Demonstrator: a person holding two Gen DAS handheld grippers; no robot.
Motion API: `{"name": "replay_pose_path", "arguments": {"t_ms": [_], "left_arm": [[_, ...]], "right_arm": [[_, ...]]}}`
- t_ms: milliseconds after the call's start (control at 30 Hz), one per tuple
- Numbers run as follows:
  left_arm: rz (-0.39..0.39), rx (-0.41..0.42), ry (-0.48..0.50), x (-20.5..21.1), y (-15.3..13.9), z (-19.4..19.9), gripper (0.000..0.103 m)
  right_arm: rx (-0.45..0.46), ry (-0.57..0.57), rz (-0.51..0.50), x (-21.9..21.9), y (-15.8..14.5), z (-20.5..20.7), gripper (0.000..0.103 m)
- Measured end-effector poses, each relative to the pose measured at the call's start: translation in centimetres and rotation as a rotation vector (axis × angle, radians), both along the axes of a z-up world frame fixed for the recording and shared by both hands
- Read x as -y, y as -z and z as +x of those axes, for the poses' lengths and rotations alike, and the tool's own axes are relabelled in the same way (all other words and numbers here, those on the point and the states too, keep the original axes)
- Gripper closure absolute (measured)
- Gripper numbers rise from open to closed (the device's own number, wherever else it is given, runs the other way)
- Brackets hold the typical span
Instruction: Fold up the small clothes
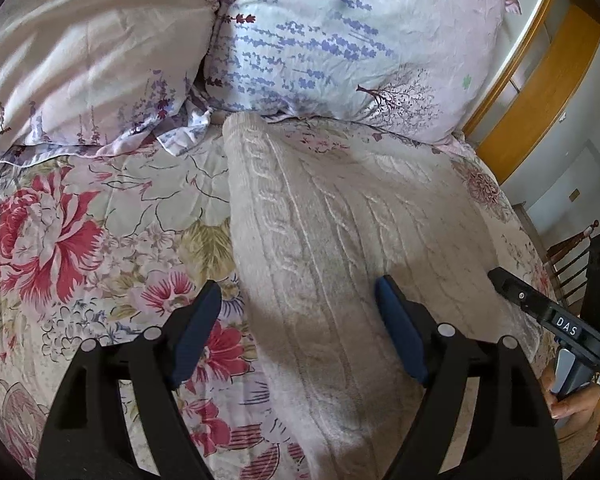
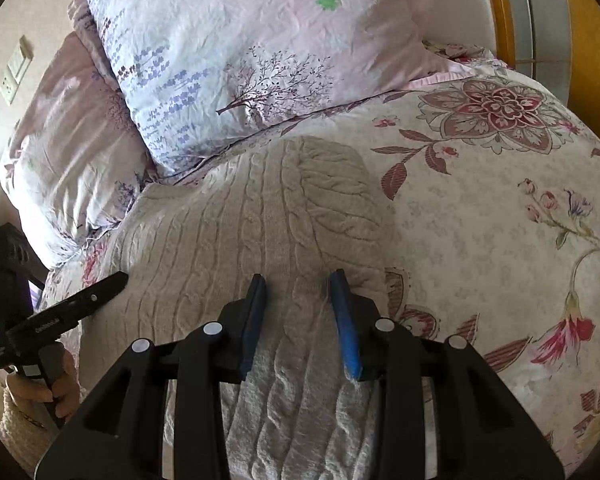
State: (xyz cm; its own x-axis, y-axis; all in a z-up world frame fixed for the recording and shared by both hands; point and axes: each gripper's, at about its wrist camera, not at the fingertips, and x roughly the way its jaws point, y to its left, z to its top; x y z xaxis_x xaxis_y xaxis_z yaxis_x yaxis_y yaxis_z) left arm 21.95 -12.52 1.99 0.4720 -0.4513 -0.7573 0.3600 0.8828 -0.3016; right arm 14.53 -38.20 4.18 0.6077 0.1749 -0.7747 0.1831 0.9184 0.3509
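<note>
A beige cable-knit sweater lies folded into a long strip on the floral quilt. My left gripper hovers open and wide over the strip's near left edge, one pad above the quilt and the other above the knit. In the right wrist view the same sweater runs under my right gripper. Its jaws stand partly apart over the knit's near right part, and the pads do not press the fabric. Each gripper shows at the edge of the other's view: the right gripper, the left gripper.
Two pillows lean at the head of the bed, one lavender-print and one pale mauve. A wooden headboard curves at the right. A person's hand holds the left gripper's handle. Floral quilt spreads to the right of the sweater.
</note>
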Motion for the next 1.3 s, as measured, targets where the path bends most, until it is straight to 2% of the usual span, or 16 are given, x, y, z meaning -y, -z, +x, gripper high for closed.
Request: {"name": "replay_pose_path", "arguments": {"t_ms": [100,133,167,233,267,300,467,567,700,800,933,1100,1133,1167,1233,1300], "left_arm": [[-0.044,-0.034,-0.001,-0.7,0.0,0.4,0.023],[-0.073,-0.056,-0.001,-1.0,0.1,0.6,0.023],[-0.113,-0.089,-0.004,-1.6,0.1,0.8,0.022],[-0.236,-0.187,-0.008,-2.9,0.7,1.7,0.022],[-0.283,-0.226,-0.011,-3.4,1.0,2.0,0.022],[-0.329,-0.25,-0.018,-3.9,1.2,2.3,0.022],[-0.436,-0.306,-0.005,-4.4,1.5,2.7,0.022],[-0.467,-0.323,0.01,-4.2,1.7,2.7,0.024],[-0.465,-0.333,0.019,-3.7,2.0,2.7,0.027],[-0.472,-0.335,0.018,-3.7,2.0,2.7,0.028],[-0.481,-0.335,0.011,-4.0,2.4,2.8,0.036],[-0.472,-0.314,0.01,-4.3,2.2,2.6,0.04],[-0.472,-0.314,0.01,-4.3,2.2,2.6,0.042],[-0.476,-0.316,0.008,-4.3,2.2,2.5,0.042],[-0.478,-0.316,0.009,-4.2,2.2,2.6,0.043],[-0.478,-0.314,0.003,-4.1,2.2,2.6,0.046]], "right_arm": [[-0.026,0.007,0.024,0.3,-0.7,0.2,0.066],[-0.039,0.009,0.061,0.7,-1.2,0.2,0.059],[-0.035,0.014,0.101,1.2,-1.6,0.2,0.047],[-0.007,0.043,0.159,2.4,-2.4,-0.1,0.03],[0.004,0.063,0.173,3.1,-2.8,-0.2,0.023],[0.009,0.082,0.187,3.9,-3.0,-0.2,0.022],[-0.078,0.102,0.36,6.9,-1.0,1.4,0.022],[-0.128,0.076,0.403,7.0,0.5,2.6,0.022],[-0.16,0.042,0.422,6.6,1.8,3.6,0.023],[-0.161,0.007,0.444,6.5,2.1,4.0,0.03],[-0.182,-0.06,0.489,5.6,2.8,4.7,0.044],[-0.165,-0.095,0.552,5.4,3.2,4.7,0.045],[-0.171,-0.112,0.578,5.4,3.5,4.7,0.049],[-0.173,-0.125,0.569,5.2,3.6,4.7,0.053],[-0.168,-0.133,0.546,4.9,3.4,4.7,0.055],[-0.16,-0.137,0.541,4.6,3.4,4.6,0.065]]}}
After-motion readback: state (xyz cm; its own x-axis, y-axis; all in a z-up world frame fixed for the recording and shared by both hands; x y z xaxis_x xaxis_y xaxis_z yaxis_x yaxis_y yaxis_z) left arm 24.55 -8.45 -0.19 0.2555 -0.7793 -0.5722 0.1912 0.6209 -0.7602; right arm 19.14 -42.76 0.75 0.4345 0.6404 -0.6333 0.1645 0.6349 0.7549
